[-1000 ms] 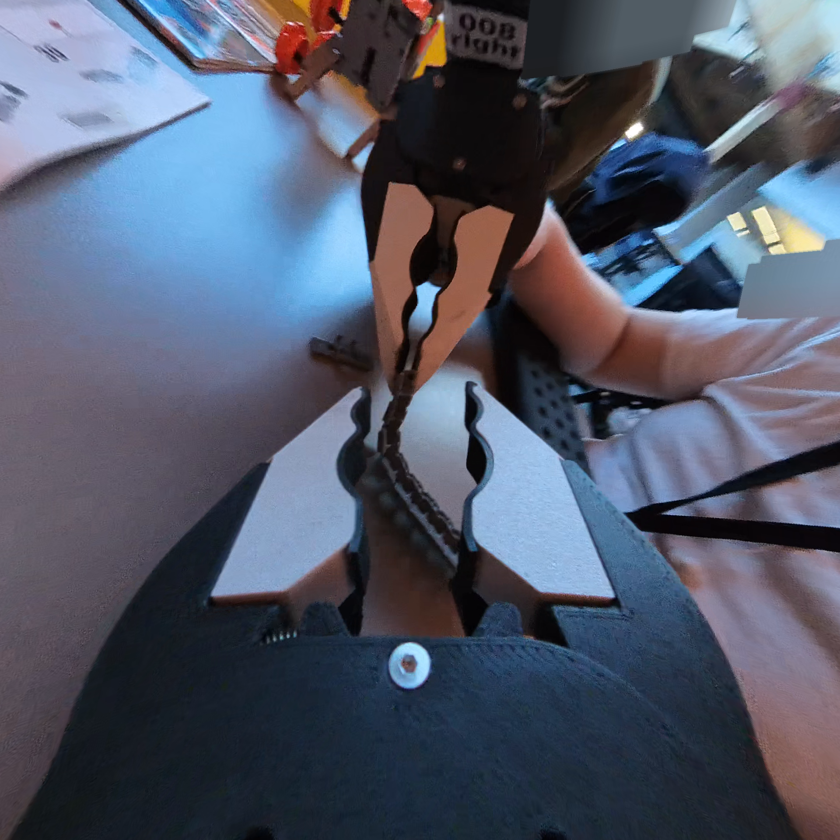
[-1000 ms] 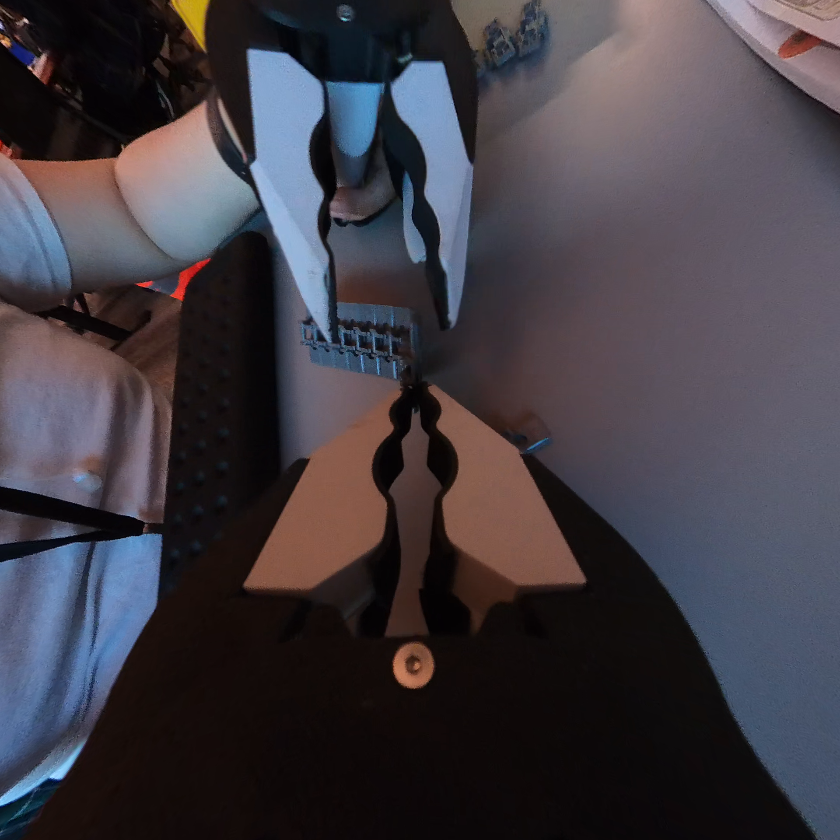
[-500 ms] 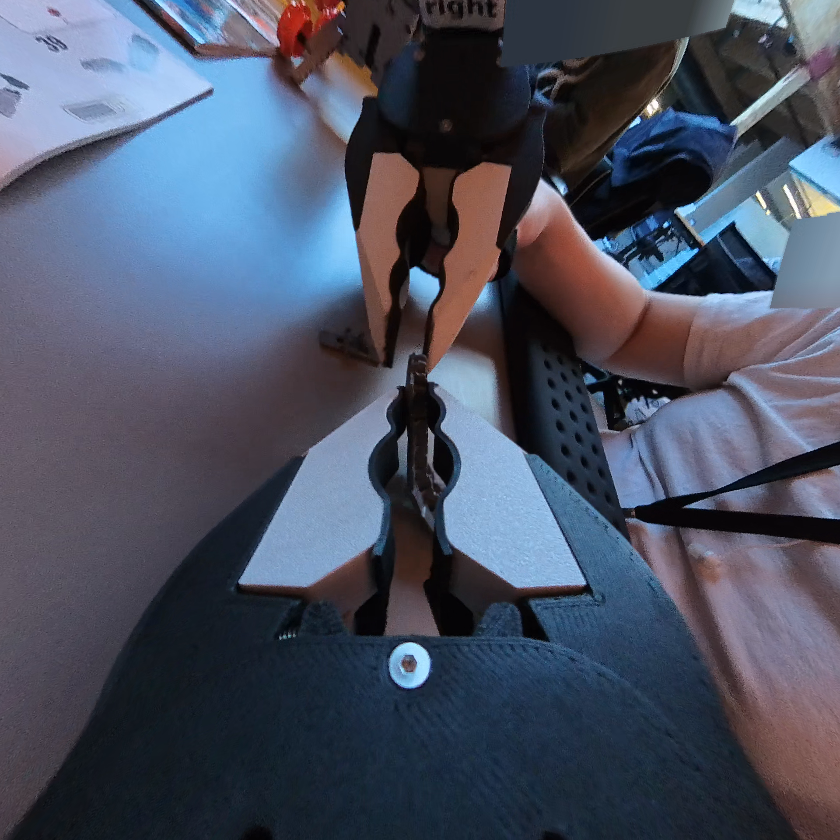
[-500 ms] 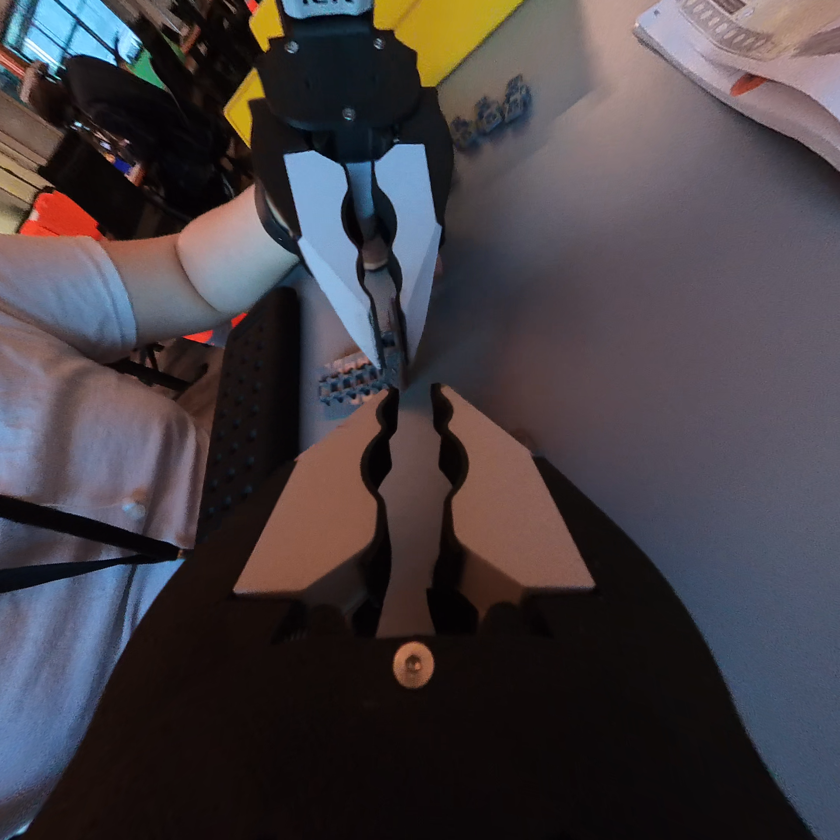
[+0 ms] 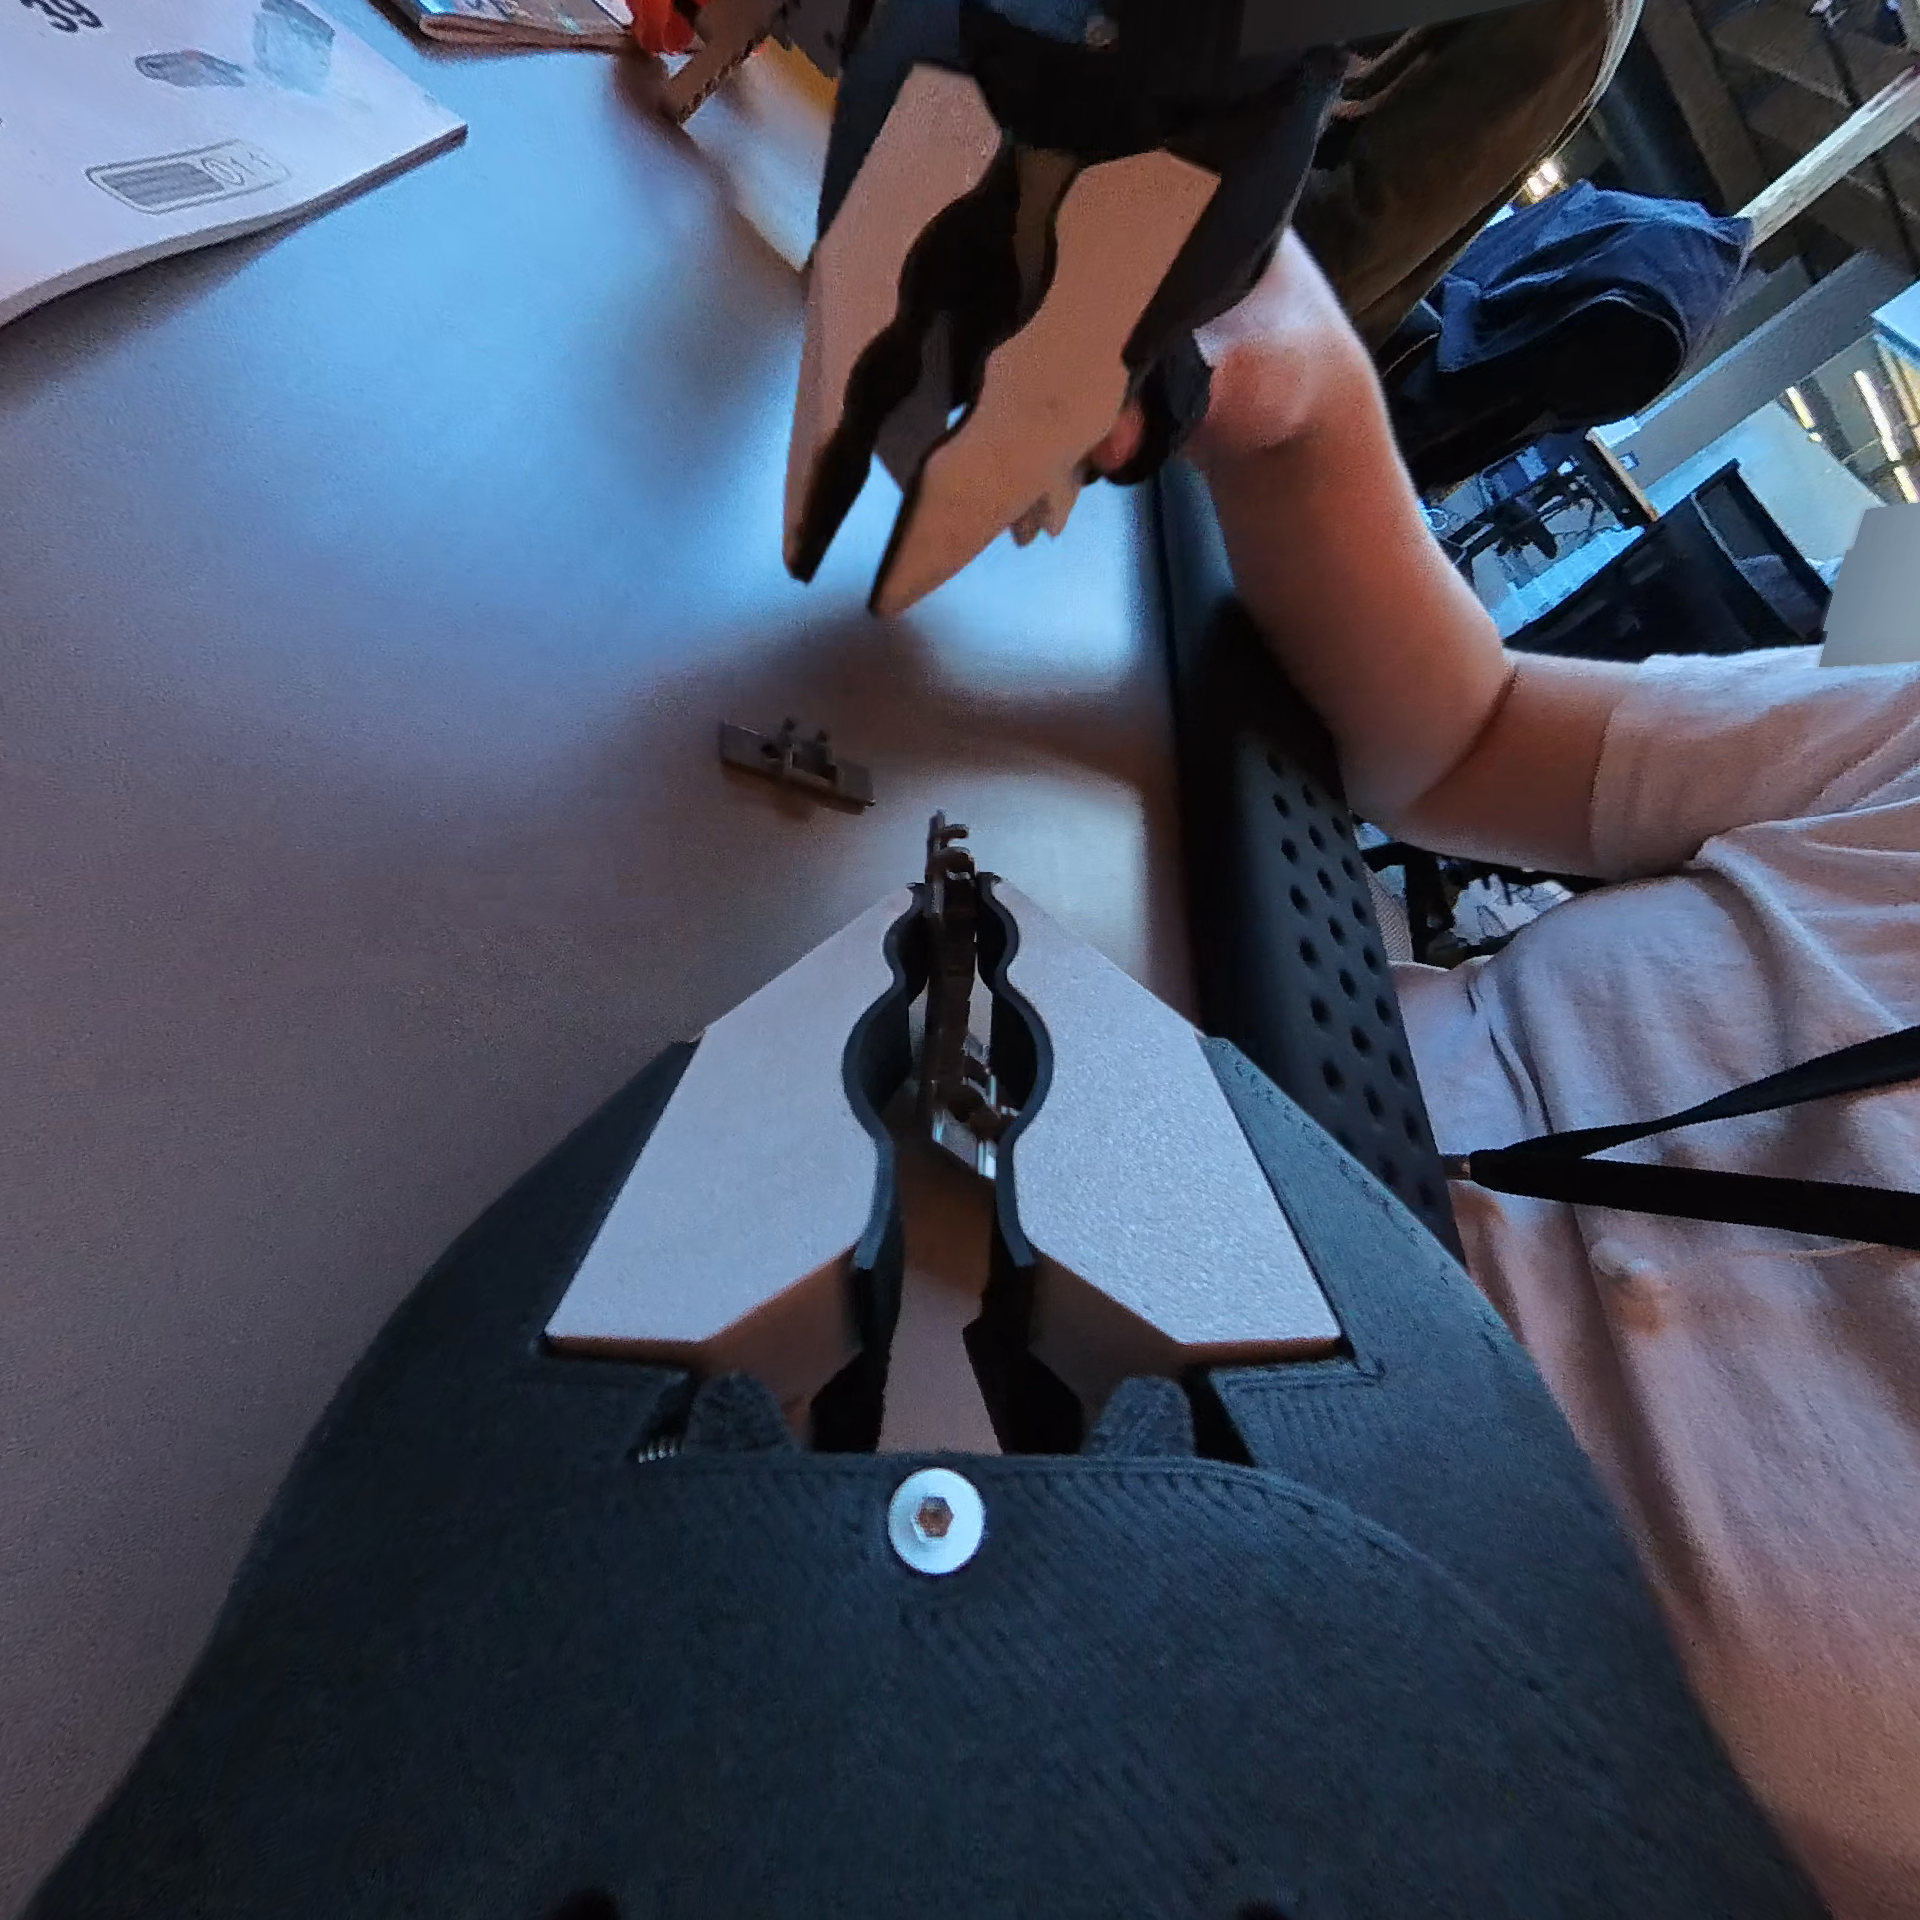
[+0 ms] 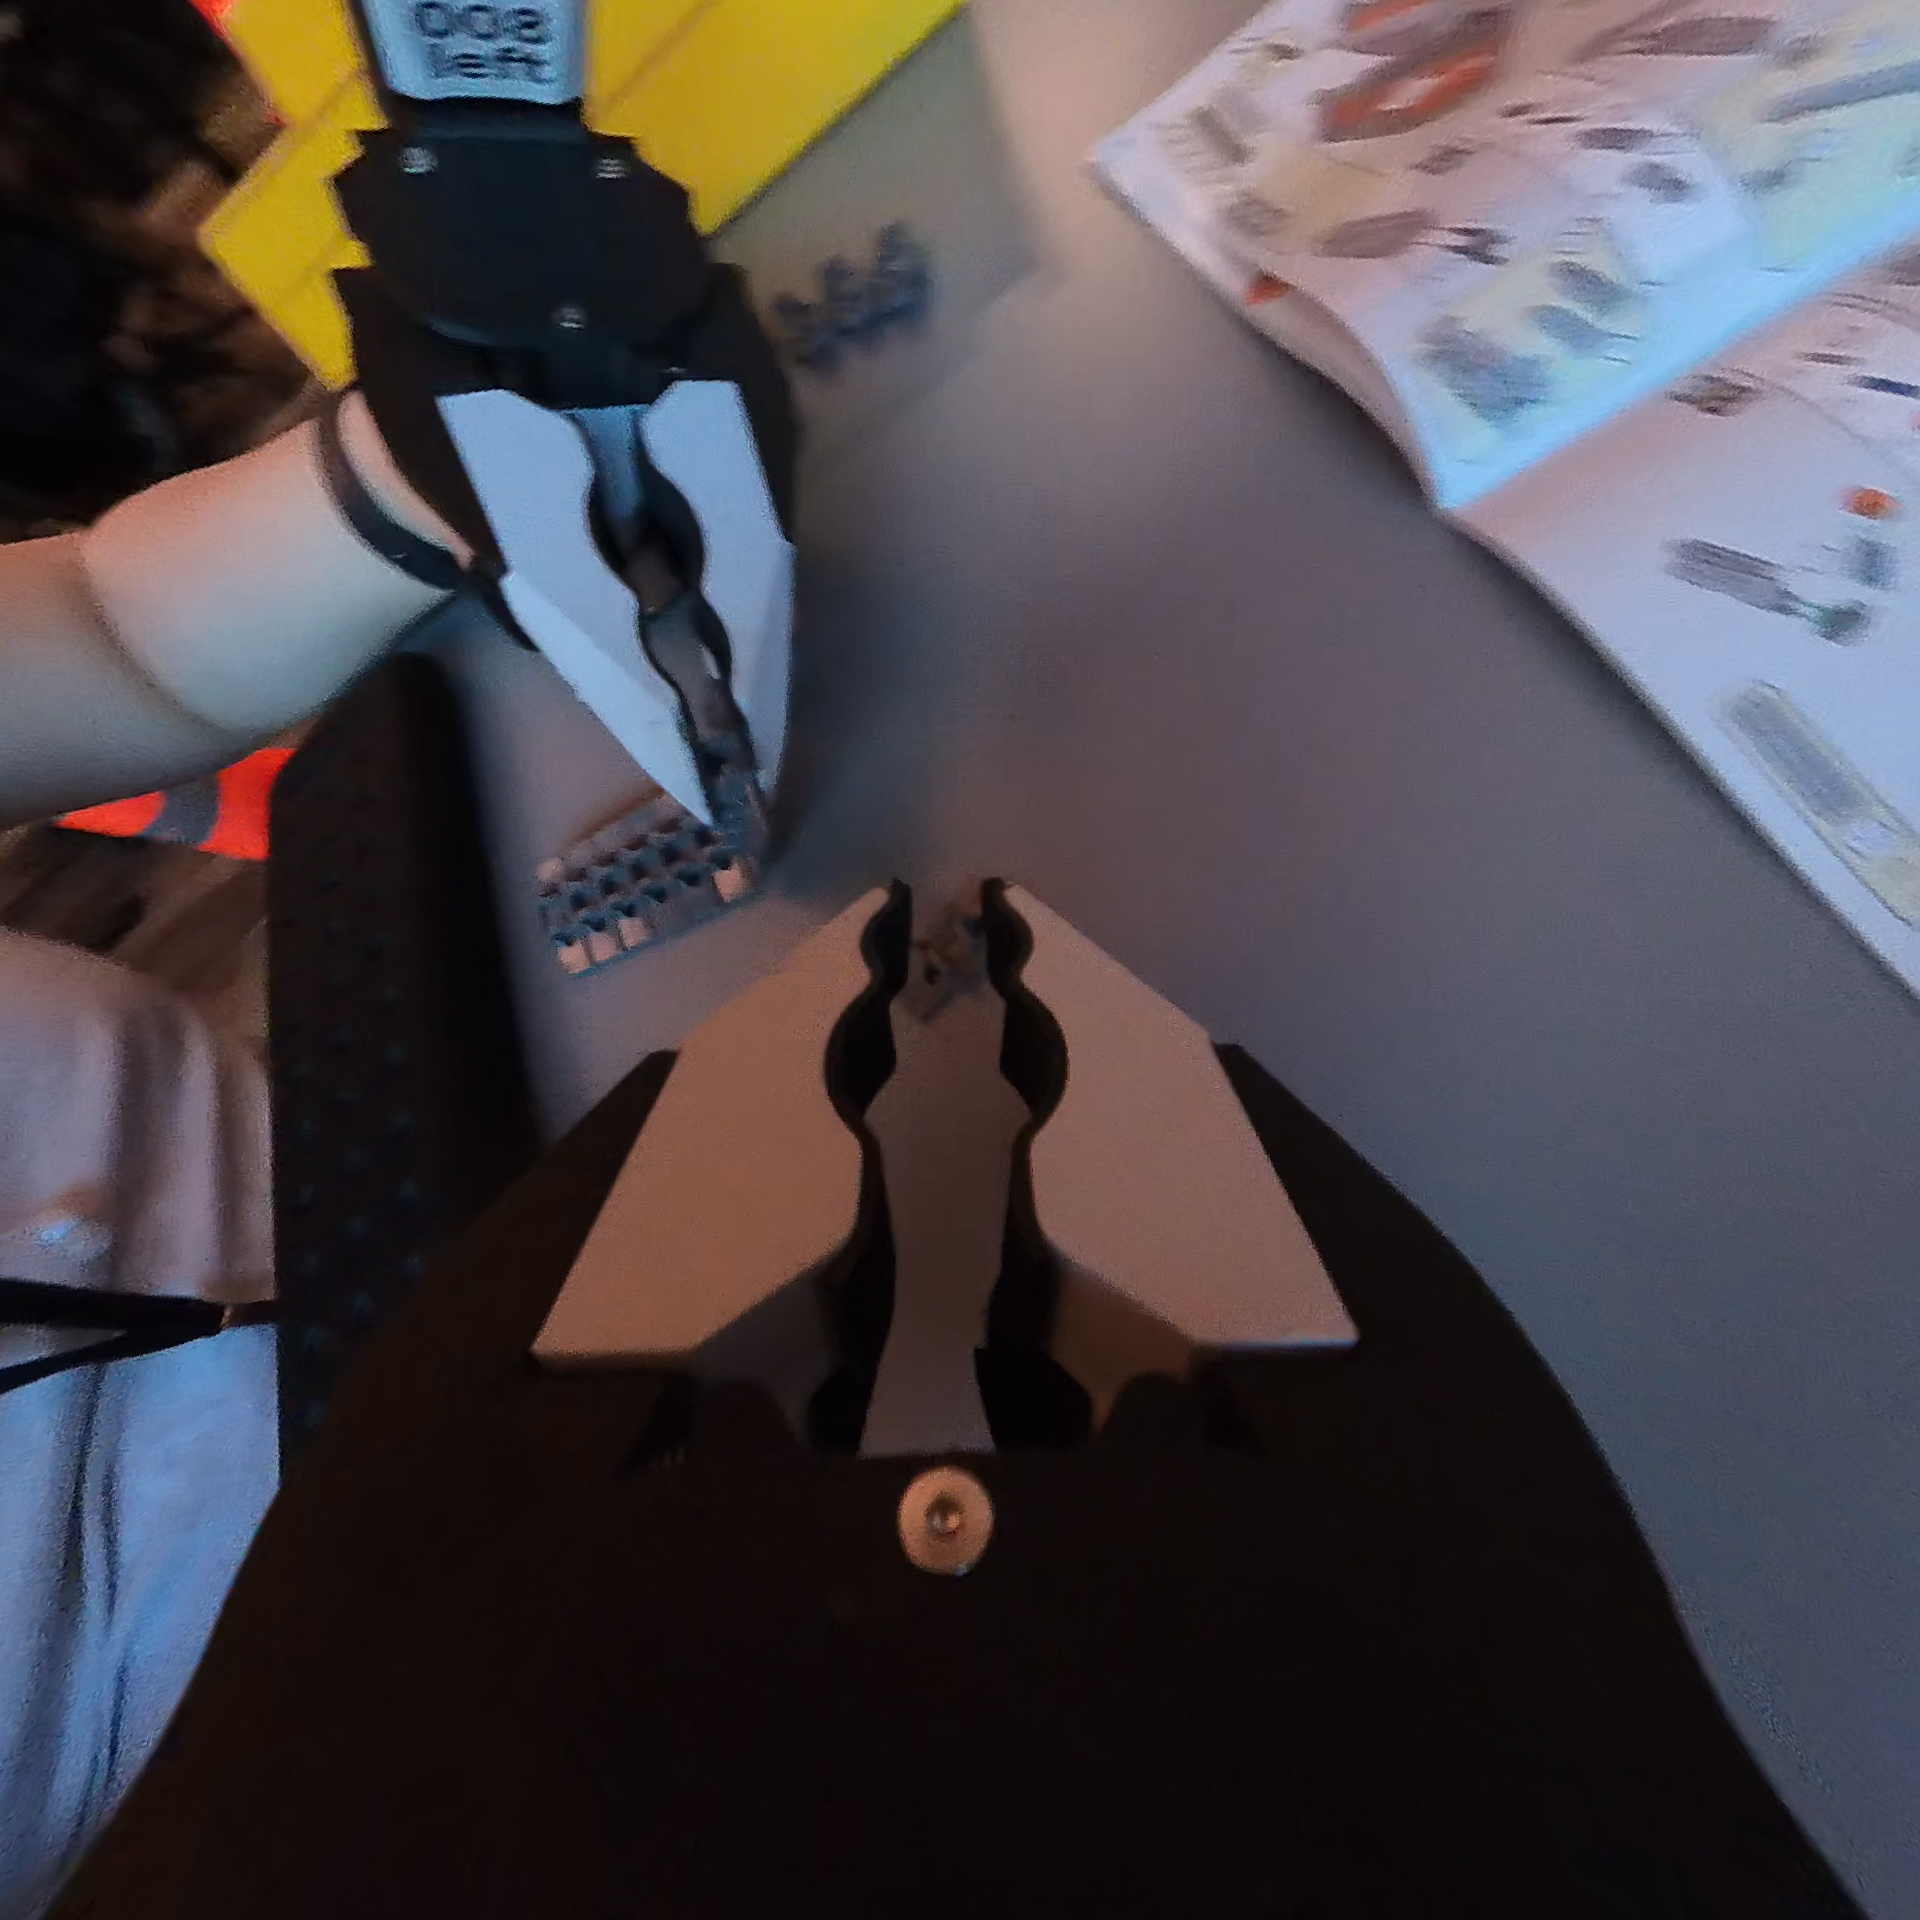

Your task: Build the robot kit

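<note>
Your left gripper [image 5: 951, 899] is clamped edge-on around a grey studded plate [image 5: 948, 966], held above the grey table [image 5: 364, 623]. Your right gripper [image 6: 940, 894] stands slightly parted with nothing gripped, above a small dark piece [image 5: 795, 764] that lies on the table between the two tools. An open instruction booklet [image 6: 1558, 260] lies farther off.

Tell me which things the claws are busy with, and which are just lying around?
Busy:
- left claw, shut on the grey studded plate
- right claw, open, nearest the small grey piece

Lying about:
- open booklet
- yellow box
- cluster of grey bits
- table
</note>
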